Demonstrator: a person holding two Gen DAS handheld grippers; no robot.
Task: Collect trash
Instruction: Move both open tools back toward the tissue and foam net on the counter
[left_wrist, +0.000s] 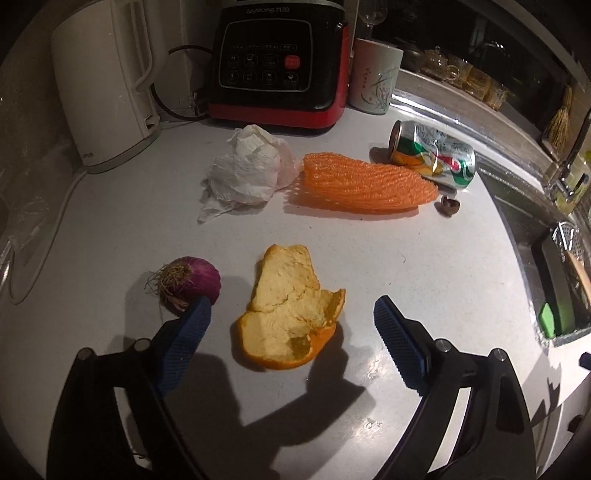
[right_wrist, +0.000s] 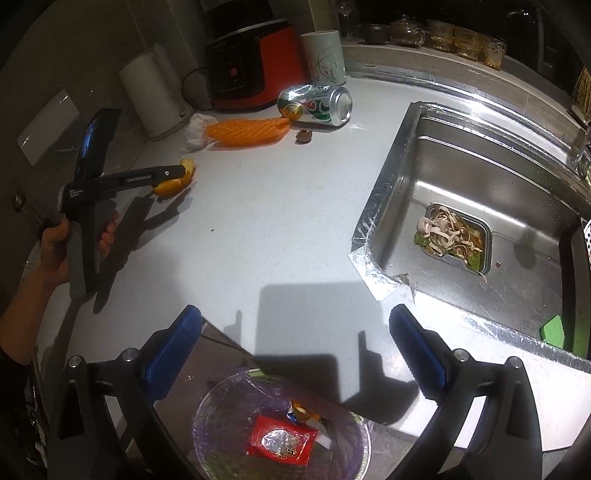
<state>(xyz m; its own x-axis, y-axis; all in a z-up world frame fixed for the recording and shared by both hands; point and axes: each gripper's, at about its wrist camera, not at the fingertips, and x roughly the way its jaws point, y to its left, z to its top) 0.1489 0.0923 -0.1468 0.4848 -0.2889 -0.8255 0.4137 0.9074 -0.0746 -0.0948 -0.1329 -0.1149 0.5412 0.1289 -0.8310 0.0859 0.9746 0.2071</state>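
Midway through a kitchen clean-up, several scraps are yet to be gathered from the white table (left_wrist: 424, 266). Already collected, to judge by the contents, are a red wrapper (right_wrist: 282, 443) and another crumpled packet in the plastic-lined bin (right_wrist: 221, 417) standing below the table's edge. Left lying in the open are an orange peel (left_wrist: 291, 310), a purple onion end (left_wrist: 192, 282), a wad of white tissue (left_wrist: 247, 173), an orange foam fruit net (left_wrist: 365, 181), a crushed drinks can (left_wrist: 432, 155) and a small brown shell fragment (left_wrist: 448, 205), so most of the job appears to remain.

The left hand-held gripper (left_wrist: 291, 321) hangs tilted down over the peel with its blue pads spread wide, one on either side of the rind and neither touching it; nothing is gripped. The onion end sits just beside the pad on the left of that view, while the tissue, net and can lie well beyond, near a black-and-red appliance (left_wrist: 280, 62) and a white kettle (left_wrist: 107, 85).

The right hand-held gripper (right_wrist: 295, 339) is also parted and empty, poised above the bin at the table's edge, with the sink (right_wrist: 388, 206) off to one side, food scraps caught in its strainer (right_wrist: 454, 236).
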